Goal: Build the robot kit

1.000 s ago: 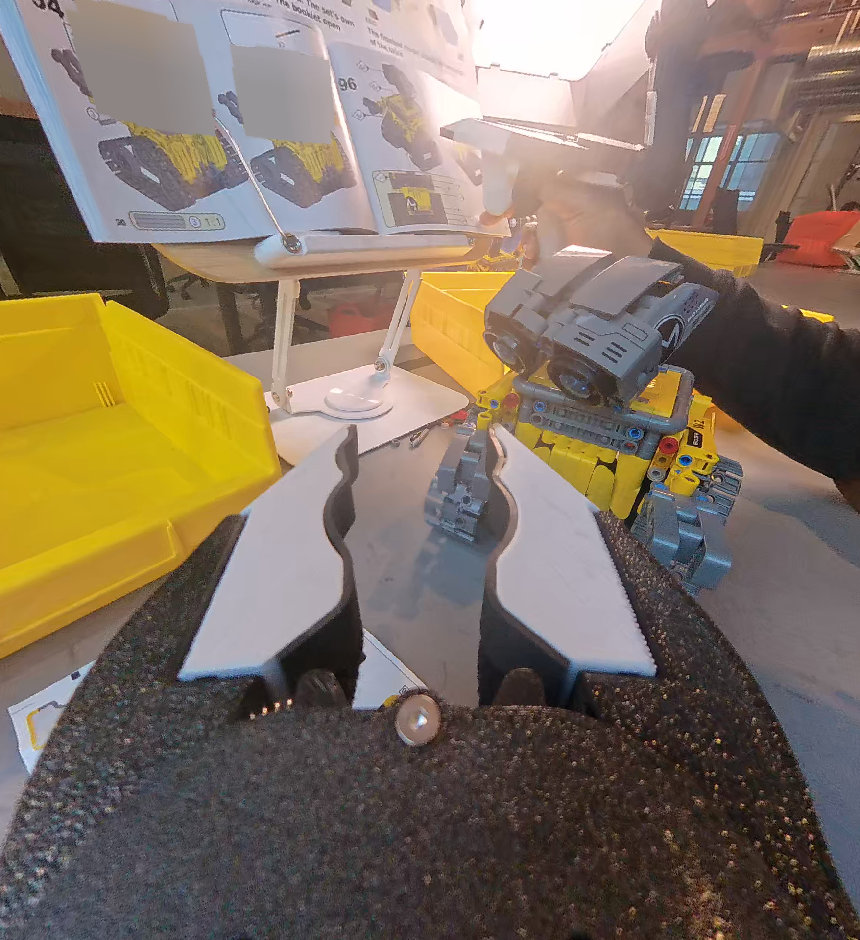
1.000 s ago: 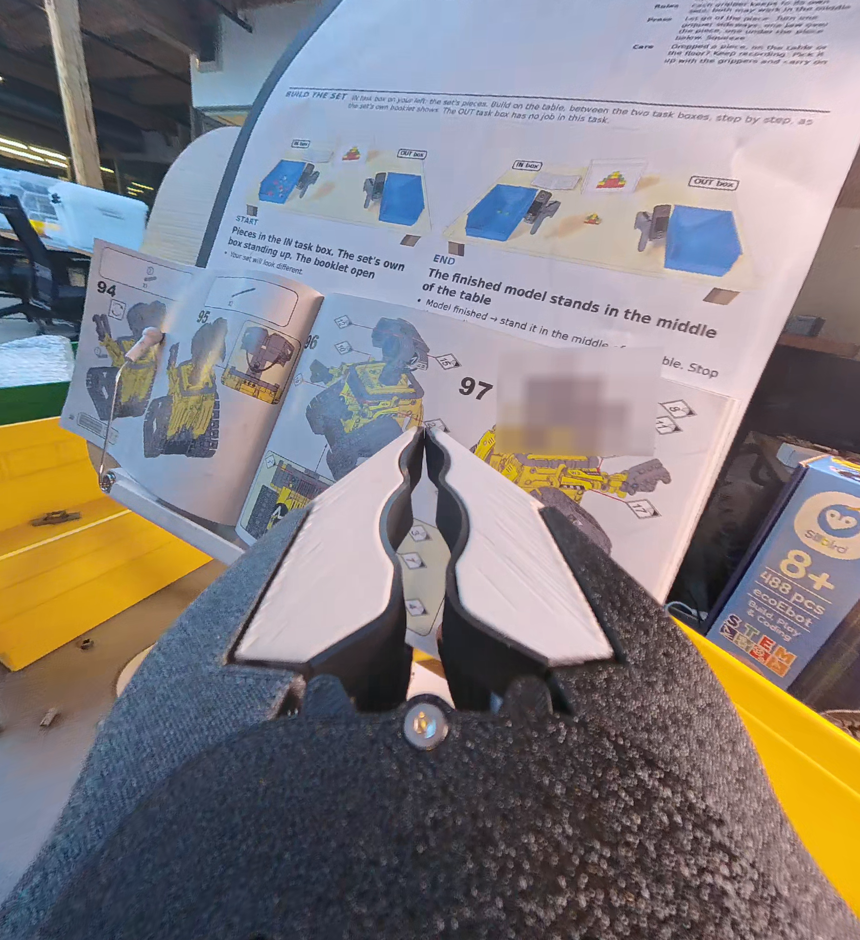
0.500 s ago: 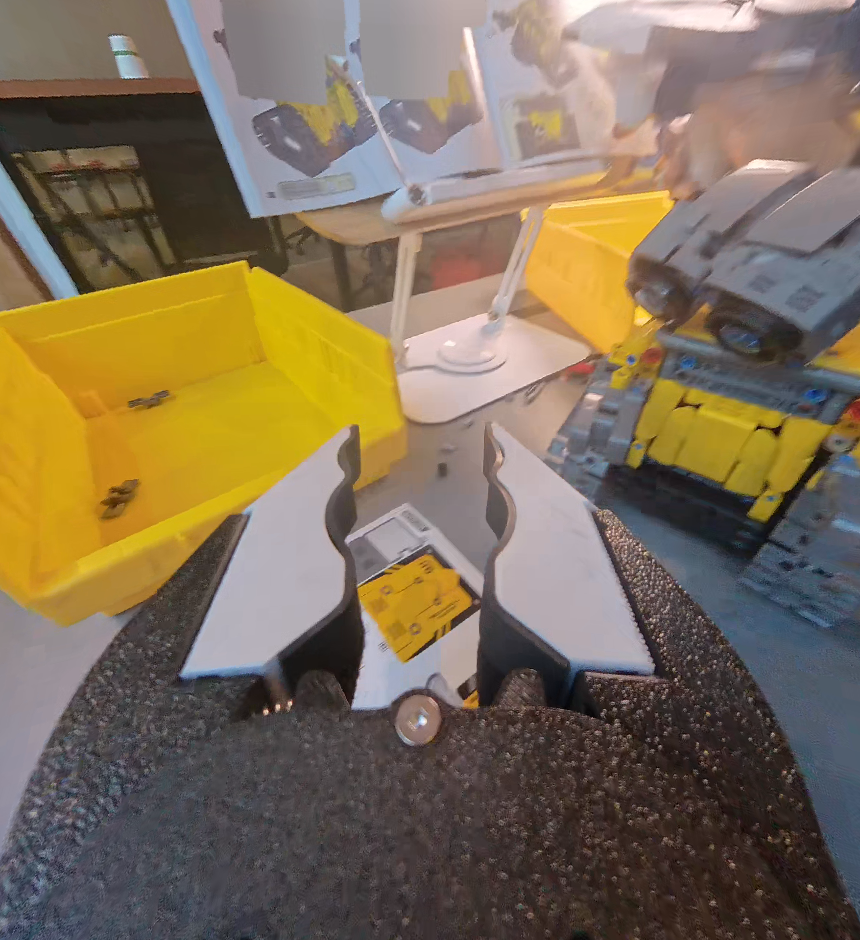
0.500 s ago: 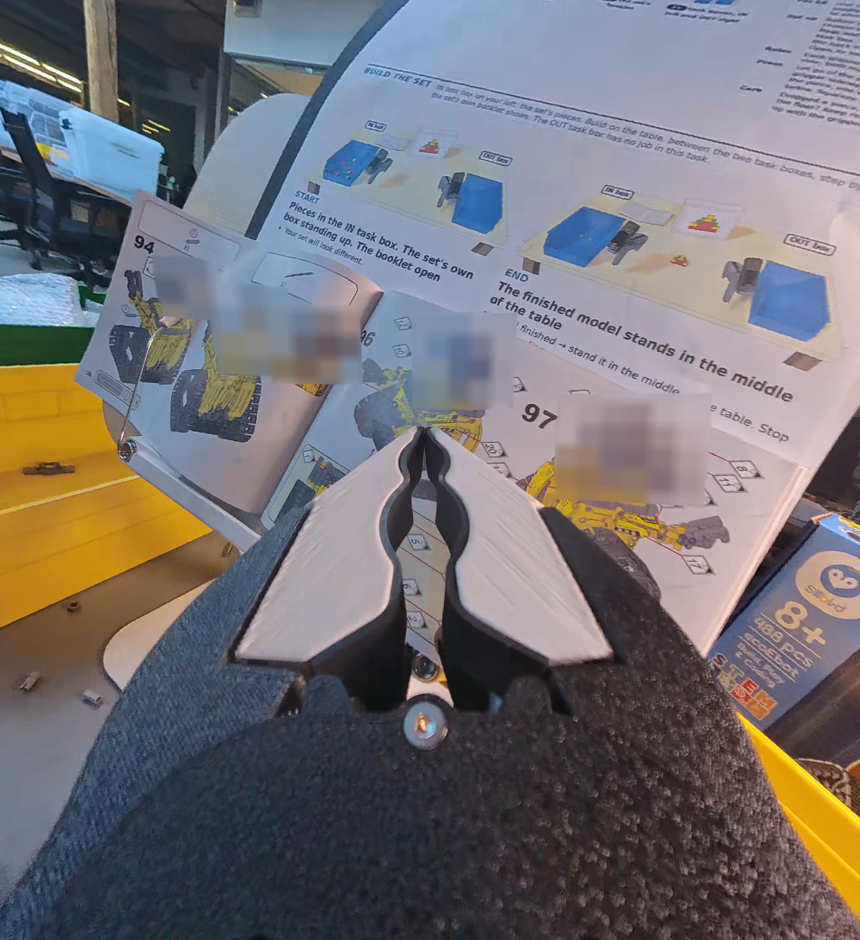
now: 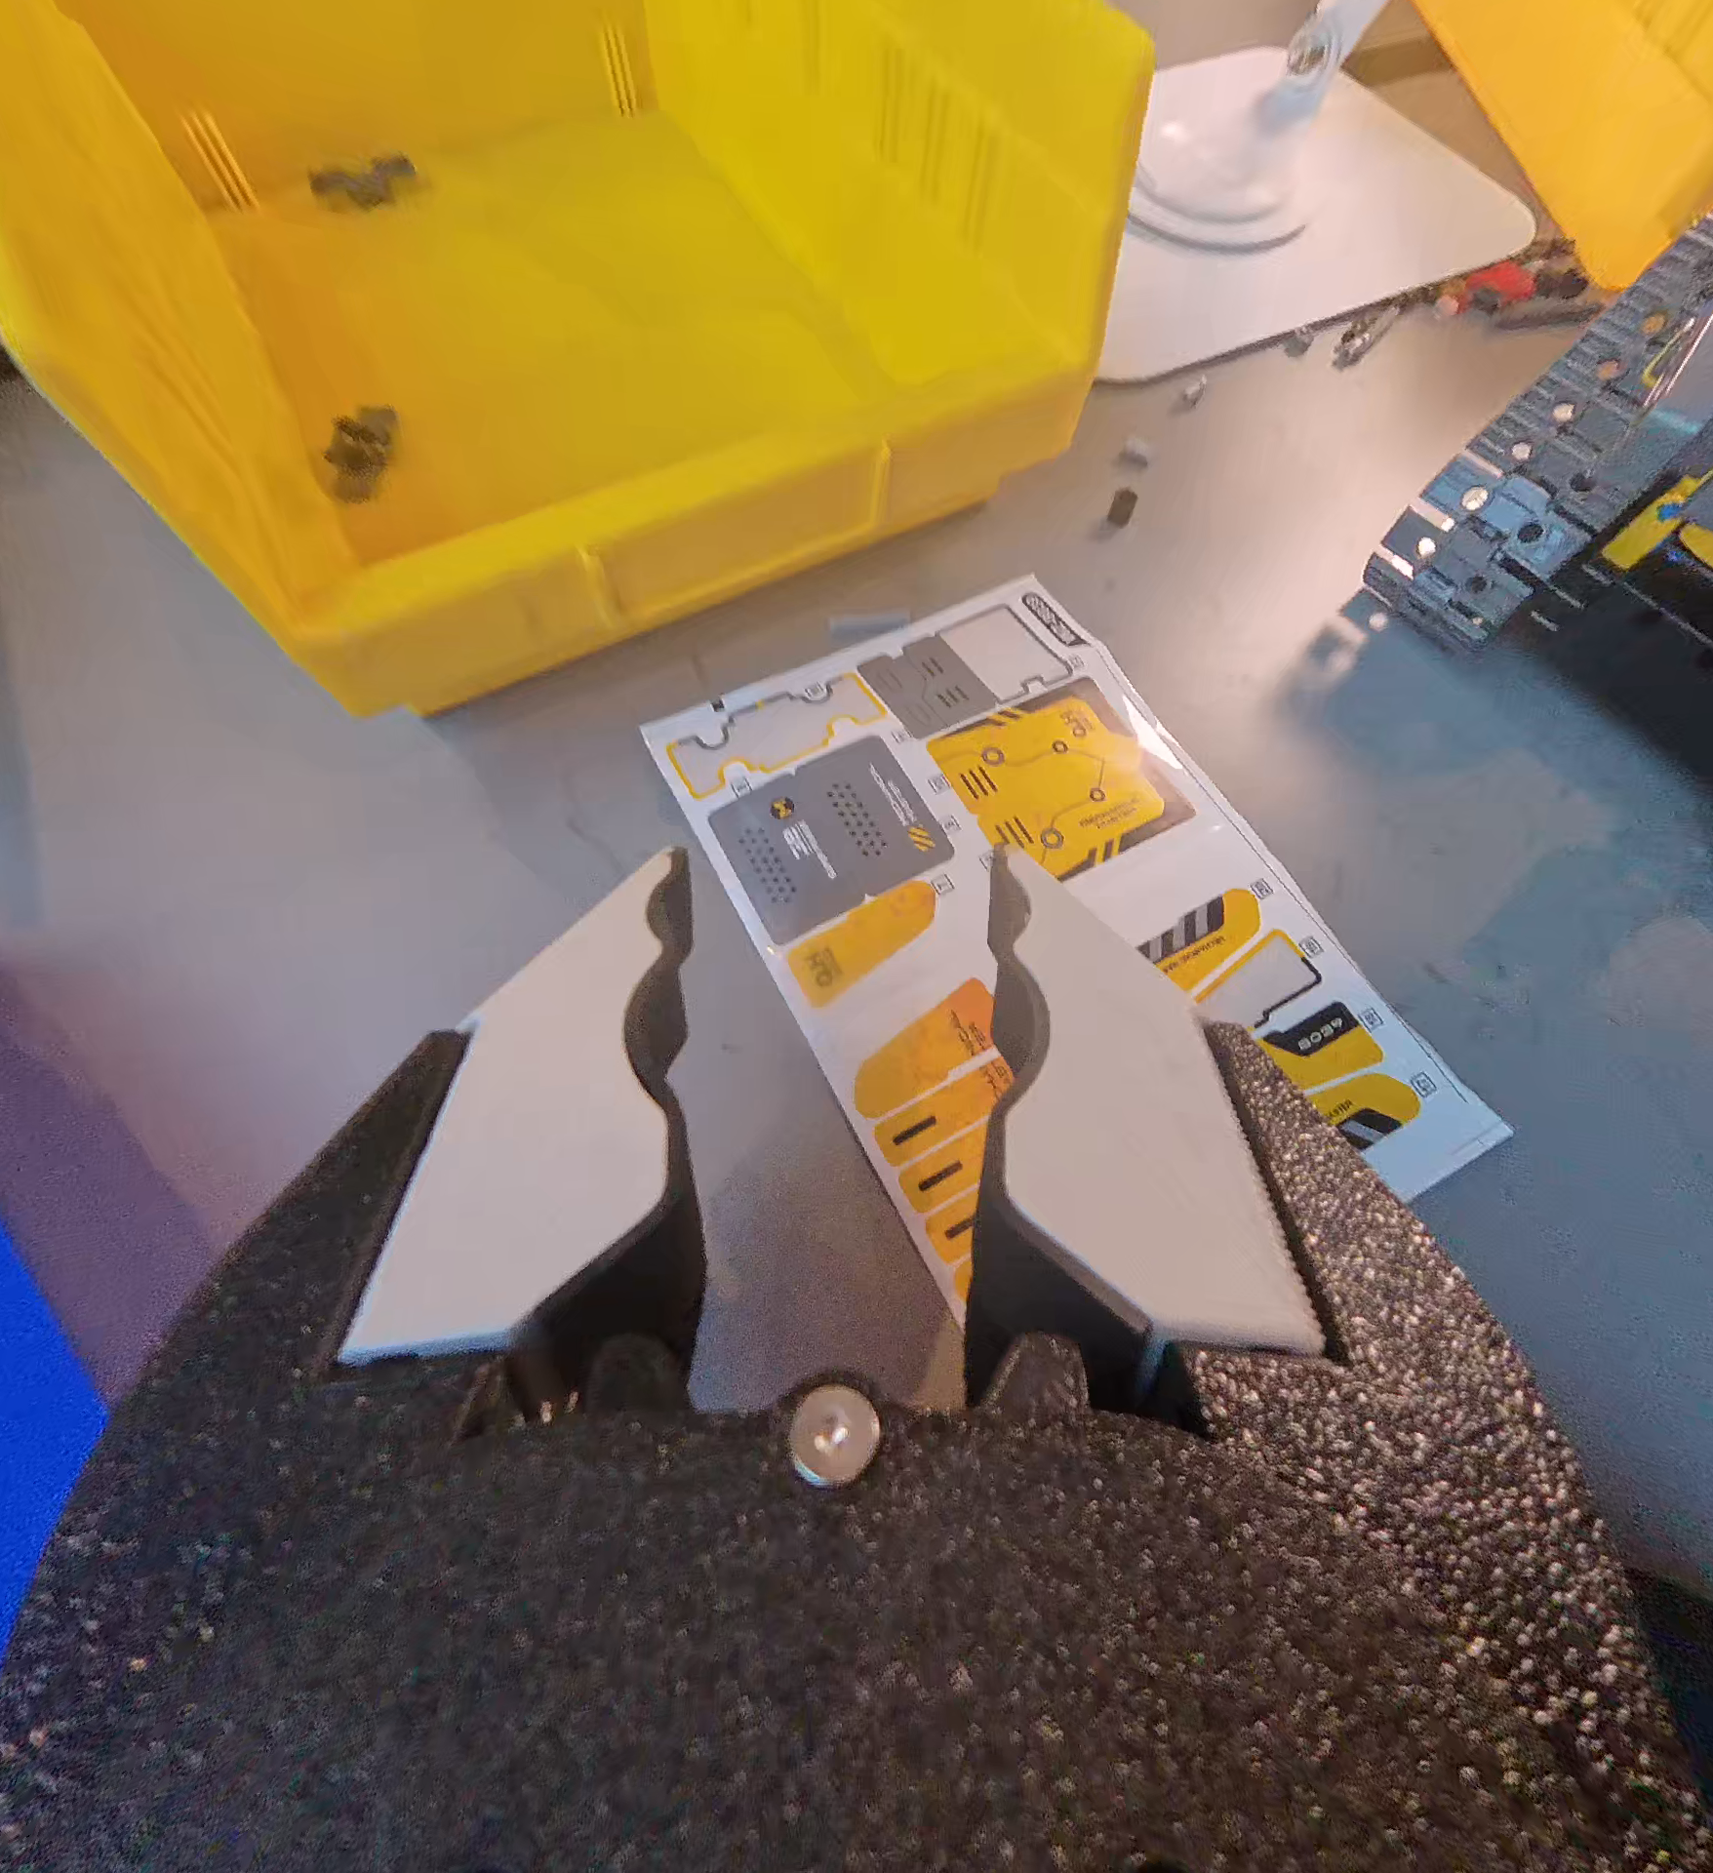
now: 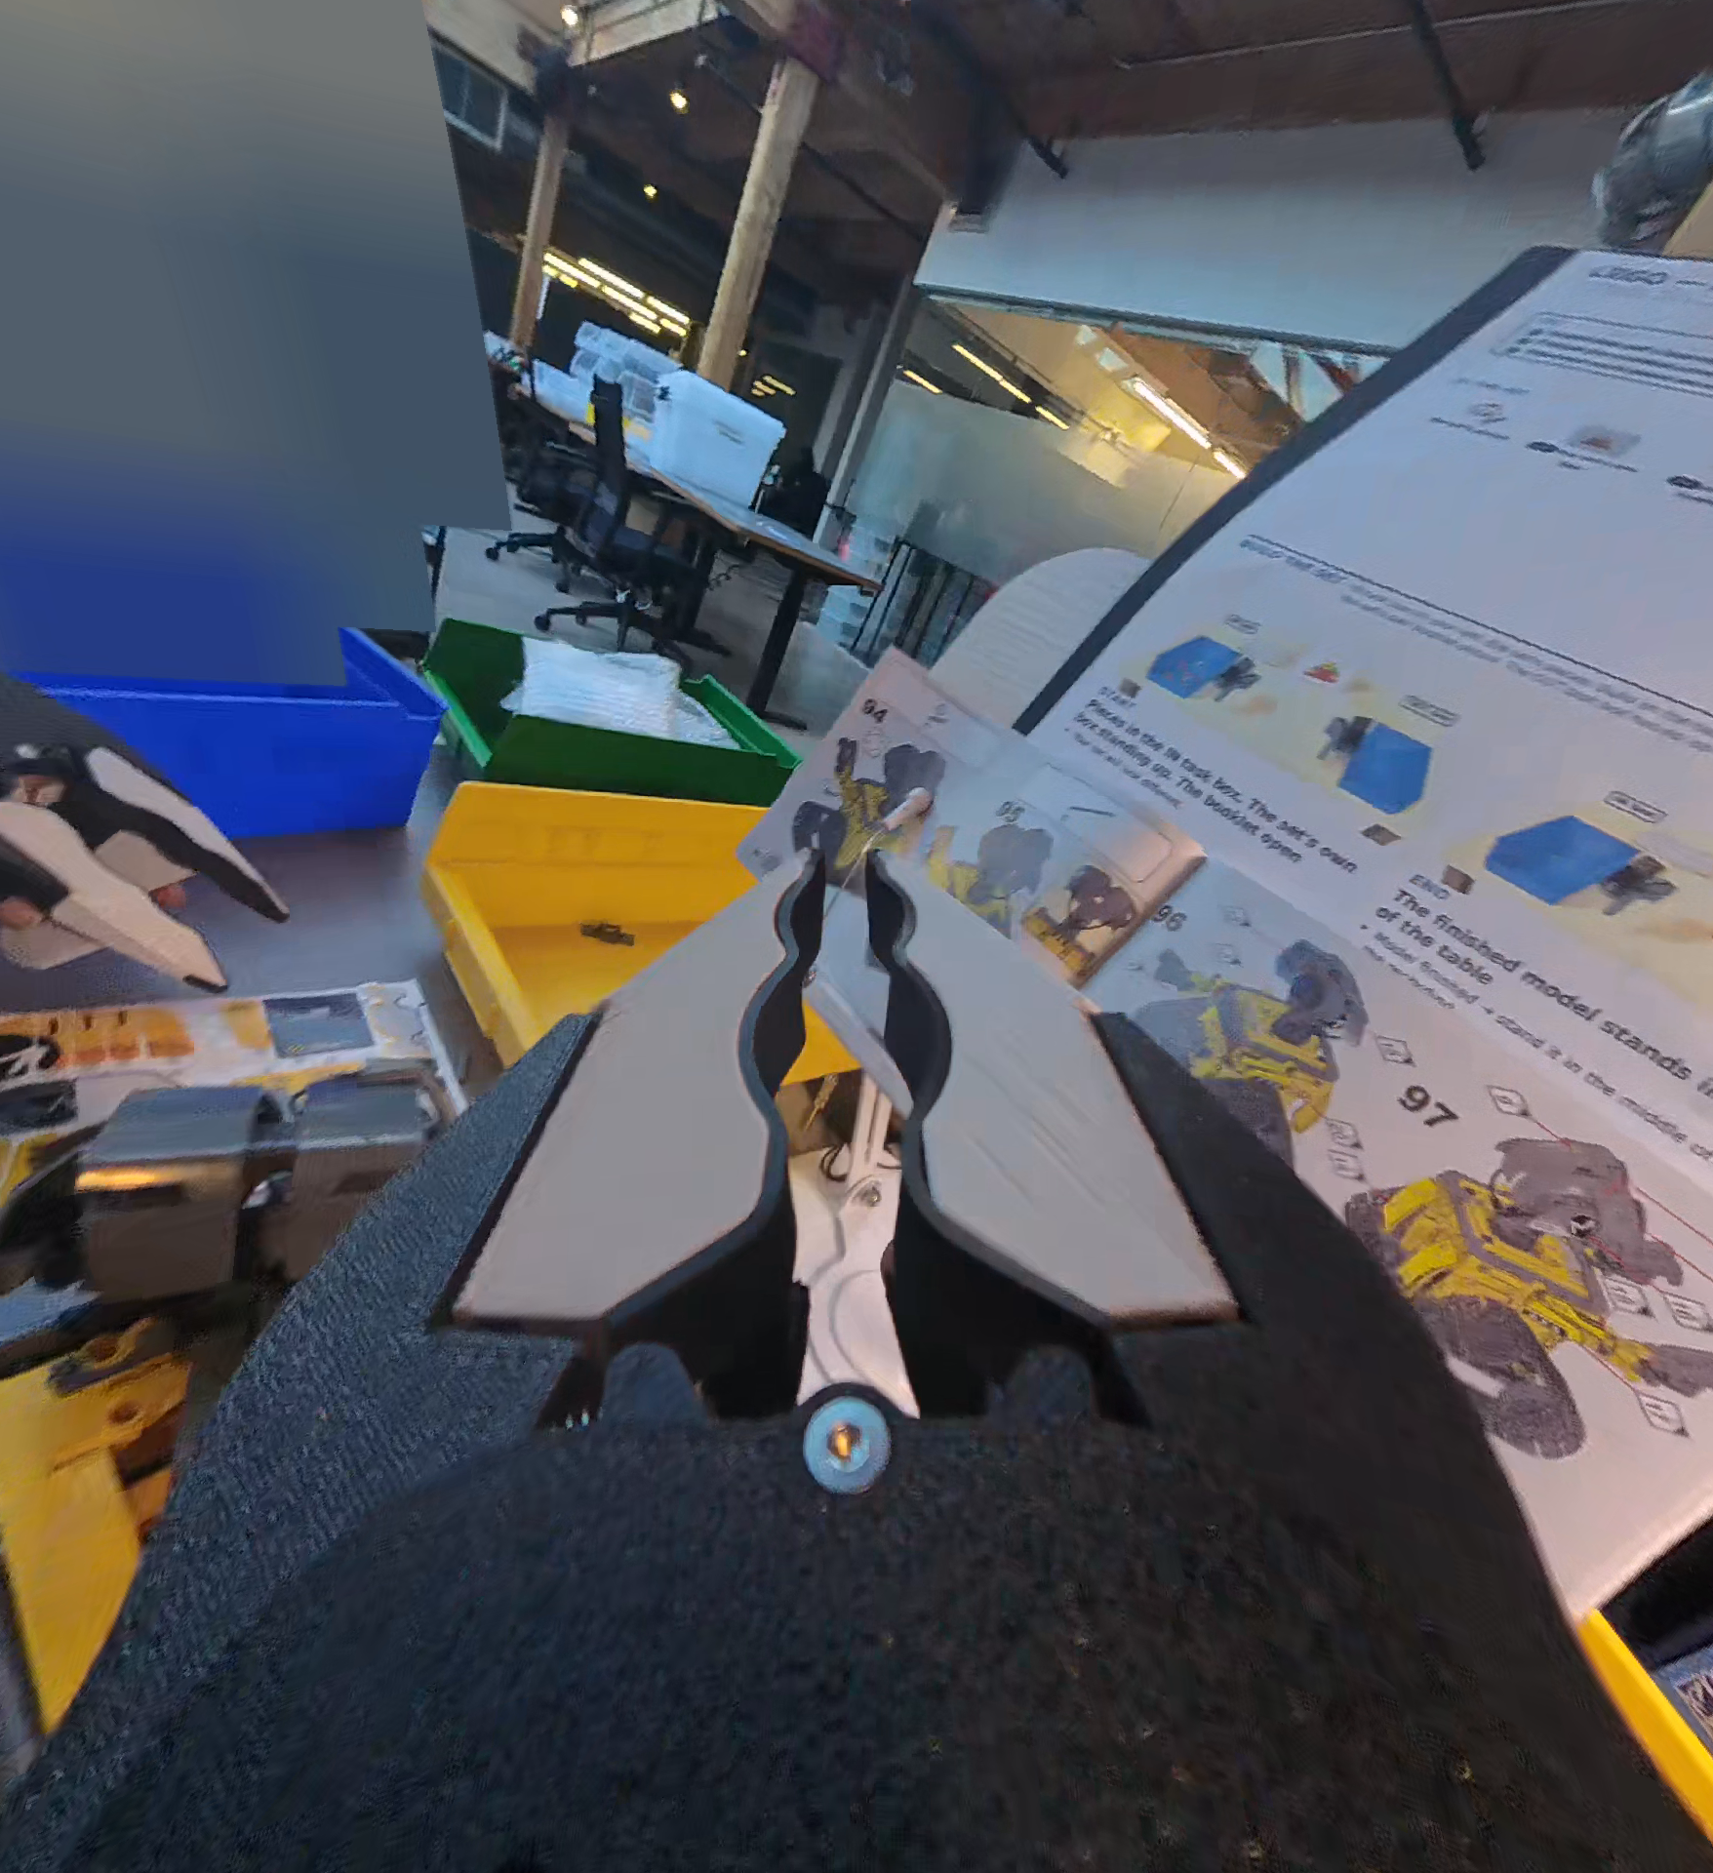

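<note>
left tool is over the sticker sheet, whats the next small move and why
Probably lower the left tool toward the sticker sheet's near edge: it is open and empty, and the sheet lies flat on the grey table under its fingertips.

My left gripper [image 5: 837, 872]: matt fingers, rough black shell.
Sticker sheet [image 5: 1055, 872]: glossy paper at 12.
Yellow bin [image 5: 488, 578]: smooth plastic, probably, at 11.
</note>
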A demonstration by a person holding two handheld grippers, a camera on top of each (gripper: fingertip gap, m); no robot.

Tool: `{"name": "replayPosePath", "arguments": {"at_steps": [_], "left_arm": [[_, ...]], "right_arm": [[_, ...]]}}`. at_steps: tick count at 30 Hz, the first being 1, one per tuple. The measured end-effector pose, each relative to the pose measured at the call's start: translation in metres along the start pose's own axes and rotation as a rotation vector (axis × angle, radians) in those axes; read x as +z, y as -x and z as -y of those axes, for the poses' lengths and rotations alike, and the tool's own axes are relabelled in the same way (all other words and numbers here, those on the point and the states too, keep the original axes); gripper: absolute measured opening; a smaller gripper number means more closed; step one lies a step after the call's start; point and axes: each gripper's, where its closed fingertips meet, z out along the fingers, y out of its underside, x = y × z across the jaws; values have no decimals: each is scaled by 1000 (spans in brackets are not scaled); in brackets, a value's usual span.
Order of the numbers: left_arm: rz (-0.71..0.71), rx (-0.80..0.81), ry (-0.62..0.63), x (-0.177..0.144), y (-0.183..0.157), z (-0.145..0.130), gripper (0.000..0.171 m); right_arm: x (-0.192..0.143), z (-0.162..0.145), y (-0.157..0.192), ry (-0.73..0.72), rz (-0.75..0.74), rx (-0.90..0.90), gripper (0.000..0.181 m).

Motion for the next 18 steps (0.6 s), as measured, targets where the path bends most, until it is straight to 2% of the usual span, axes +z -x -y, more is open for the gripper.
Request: {"name": "replayPosePath", "arguments": {"at_steps": [3,7,10,14,15,16,18], "left_arm": [[-57,18,103,9,-12,-17,68],[-81,116,240,17,-27,-41,86],[-89,150,263,16,-33,-42,78],[-138,196,273,12,-48,-43,44],[-143,200,273,12,-50,-42,30],[-137,204,272,12,-49,-42,0],[-154,203,278,12,-52,-43,0]], "right_arm": [[-21,-17,34,69,50,-26,7],[-65,-49,68,134,56,63,7],[-97,-72,77,159,7,135,7],[-120,-82,80,117,-44,235,7],[-121,-79,81,92,-44,251,7],[-121,-74,84,69,-32,262,7],[-120,-62,94,28,12,245,7]]}}
